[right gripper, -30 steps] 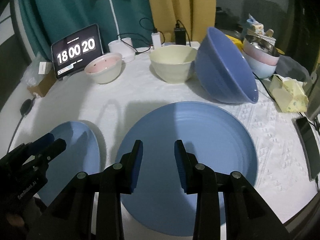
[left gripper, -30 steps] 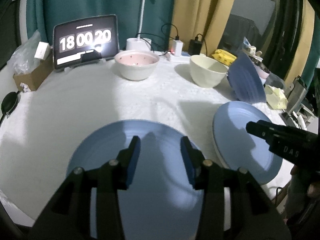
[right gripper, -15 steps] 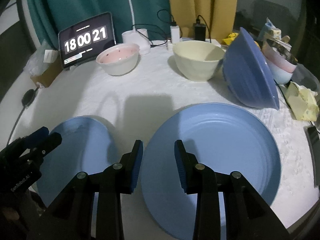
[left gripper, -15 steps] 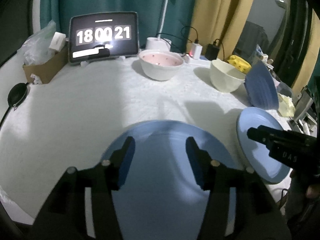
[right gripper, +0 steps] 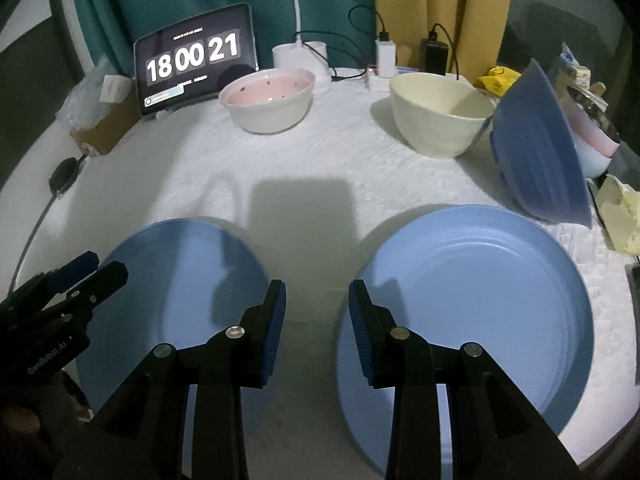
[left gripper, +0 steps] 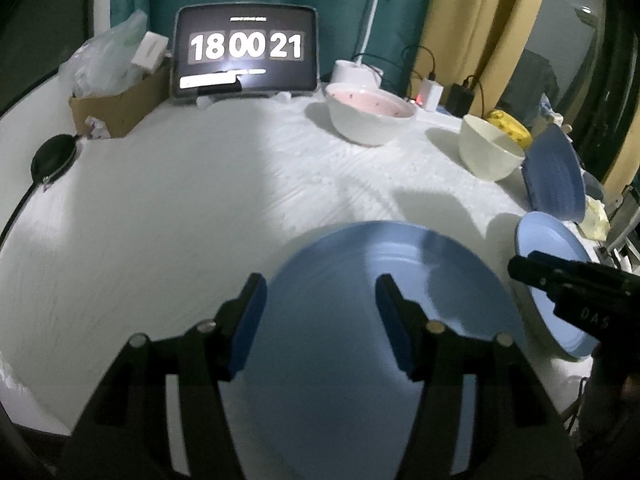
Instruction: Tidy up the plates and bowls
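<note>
Your left gripper (left gripper: 320, 312) hangs over the smaller blue plate (left gripper: 380, 320), its jaws opening, wide apart, with nothing pressed between the pads; its left finger sits just outside the plate's left rim and the right finger over the plate's face. Your right gripper (right gripper: 316, 320) stands at a narrower gap, also empty, over the bare strip of cloth between the two plates, its right finger at the left rim of the larger blue plate (right gripper: 480, 300). In the right wrist view the smaller plate lies near the front left edge of the table (right gripper: 180, 168) and the larger one near the front right edge; they lie apart, with a clear lane between them. Behind both plates you have a broad open stretch of white textured cloth running back to the bowls. The pink-lined bowl (right gripper: 268, 98) stands upright at centre back, the cream bowl (right gripper: 440, 116) to its right, and a deep blue bowl (right gripper: 540, 148) is tipped on its side just beside the cream one, with stacked pale bowls (right gripper: 596, 148) behind it at the right edge. Along the back sit a tablet clock (right gripper: 196, 60), a lamp base (right gripper: 300, 56), chargers (right gripper: 386, 56) and cables; a cardboard box (left gripper: 116, 104) with plastic bags crowds the back left corner. Teal and yellow curtains close off the wall behind.
</note>
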Motion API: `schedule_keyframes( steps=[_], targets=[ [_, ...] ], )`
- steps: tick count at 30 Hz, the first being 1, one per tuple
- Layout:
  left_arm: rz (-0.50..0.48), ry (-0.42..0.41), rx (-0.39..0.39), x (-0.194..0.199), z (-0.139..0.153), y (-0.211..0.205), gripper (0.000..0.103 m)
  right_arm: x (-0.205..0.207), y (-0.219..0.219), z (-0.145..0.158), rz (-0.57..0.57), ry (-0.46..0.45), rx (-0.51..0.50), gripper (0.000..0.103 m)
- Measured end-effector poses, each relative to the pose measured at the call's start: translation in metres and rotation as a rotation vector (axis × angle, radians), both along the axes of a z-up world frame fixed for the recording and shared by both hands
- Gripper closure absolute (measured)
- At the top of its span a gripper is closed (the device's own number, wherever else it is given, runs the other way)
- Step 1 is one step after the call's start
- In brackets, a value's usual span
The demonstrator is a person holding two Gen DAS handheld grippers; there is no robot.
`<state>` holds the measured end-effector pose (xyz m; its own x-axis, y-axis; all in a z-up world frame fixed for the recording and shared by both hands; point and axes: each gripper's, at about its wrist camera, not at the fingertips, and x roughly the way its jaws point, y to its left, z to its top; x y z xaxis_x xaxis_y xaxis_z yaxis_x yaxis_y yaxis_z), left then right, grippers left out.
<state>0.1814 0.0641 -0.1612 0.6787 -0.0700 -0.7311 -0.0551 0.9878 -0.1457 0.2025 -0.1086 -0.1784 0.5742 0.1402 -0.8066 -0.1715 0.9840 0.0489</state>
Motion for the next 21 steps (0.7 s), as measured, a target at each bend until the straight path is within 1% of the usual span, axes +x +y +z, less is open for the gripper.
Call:
schedule_keyframes(
  steps=[7, 17, 21],
  targets=[
    [0.014, 0.01, 0.017, -0.003, -0.006, 0.008, 0.045, 0.0, 0.016, -0.006, 0.029, 0.017, 0.0, 0.068],
    [0.029, 0.072, 0.022, -0.009, -0.024, 0.015, 0.045, 0.0, 0.026, -0.02, 0.048, 0.05, -0.002, 0.068],
    [0.027, 0.068, 0.037, -0.013, -0.027, 0.013, 0.045, -0.002, 0.03, -0.024, 0.057, 0.06, -0.001, 0.068]
  ],
)
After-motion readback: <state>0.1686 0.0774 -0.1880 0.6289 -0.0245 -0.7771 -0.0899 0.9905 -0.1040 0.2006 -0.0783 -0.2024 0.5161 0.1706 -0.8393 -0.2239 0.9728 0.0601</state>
